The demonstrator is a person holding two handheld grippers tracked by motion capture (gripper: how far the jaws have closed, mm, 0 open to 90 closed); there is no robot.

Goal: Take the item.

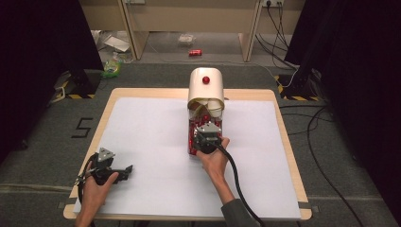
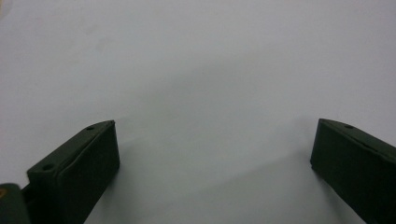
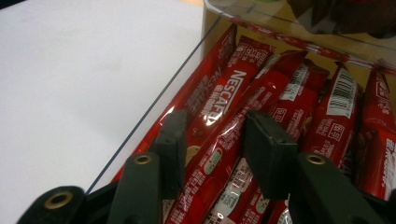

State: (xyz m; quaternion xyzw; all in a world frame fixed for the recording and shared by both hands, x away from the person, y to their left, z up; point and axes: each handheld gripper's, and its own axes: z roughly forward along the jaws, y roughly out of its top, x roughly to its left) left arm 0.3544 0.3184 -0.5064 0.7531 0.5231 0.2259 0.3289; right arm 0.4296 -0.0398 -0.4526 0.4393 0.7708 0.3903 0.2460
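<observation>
Red foil coffee sticks [image 3: 219, 116], glossy with white Nescafé lettering and barcodes, lie side by side in a clear-walled box [image 3: 154, 105] on the bench [image 1: 142, 137]; we count about six; our right tongs [image 3: 212, 140] straddle one stick, not yet pinching; our left tongs [image 2: 212, 154] rest spread, holding nothing.

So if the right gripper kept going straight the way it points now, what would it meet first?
Most likely the red Nescafe sachet lying between its fingers, one of a pile in the clear box. The right gripper points down into that pile; whether the fingers already touch it is unclear.
</observation>
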